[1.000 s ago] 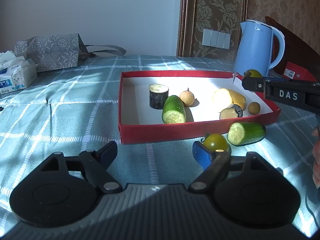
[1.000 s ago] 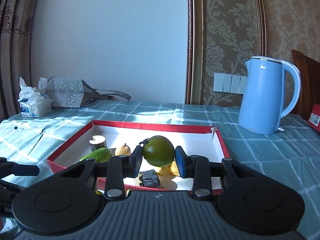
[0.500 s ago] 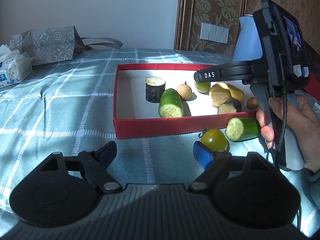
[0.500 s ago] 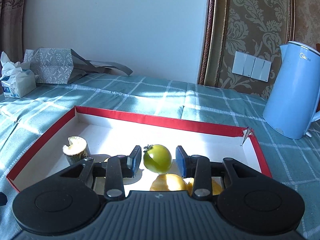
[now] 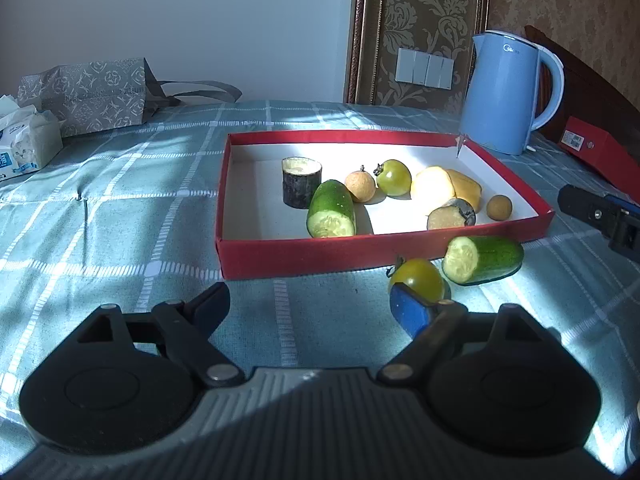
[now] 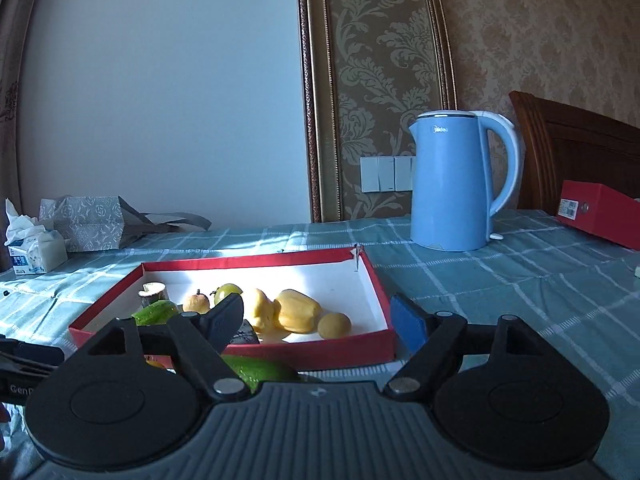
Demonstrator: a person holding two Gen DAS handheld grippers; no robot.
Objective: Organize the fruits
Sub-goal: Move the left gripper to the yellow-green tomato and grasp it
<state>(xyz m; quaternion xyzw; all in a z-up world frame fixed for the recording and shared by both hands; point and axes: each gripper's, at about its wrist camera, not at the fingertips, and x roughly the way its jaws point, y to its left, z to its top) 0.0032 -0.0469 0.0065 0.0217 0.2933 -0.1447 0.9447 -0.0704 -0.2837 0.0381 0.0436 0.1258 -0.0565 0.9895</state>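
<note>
Two pieces still lie outside the red tray (image 5: pixel 380 254), on the checked cloth of the bench (image 5: pixel 120 240): a yellow-green tomato (image 5: pixel 418 278) and a cut cucumber piece (image 5: pixel 482 258), just beside each other and close to the tray's near wall. Inside the tray sit a green tomato (image 5: pixel 394 177), another cucumber piece (image 5: pixel 331 210), a dark stub (image 5: pixel 301 182), two small brown round fruits and some yellow pieces. The left gripper (image 5: pixel 310 304) has its jaws spread and opening wider, with nothing between them; the loose tomato is right next to its blue pad on the right side. The right gripper (image 6: pixel 316 320) is near the tray's near wall, its jaws opening with nothing held. The next step looks like picking up the loose tomato. To do it well, the left gripper should slide right so the tomato sits in the middle of the jaws, then close softly, since the tomato is round and may roll or squash. The cucumber piece nearly touches it and could get bumped. The tray wall must be lifted over. A blue kettle (image 5: pixel 502 94), a tissue pack (image 5: pixel 28 140), a grey bag (image 5: pixel 88 96) and a red box (image 5: pixel 600 152) stand well away.
</note>
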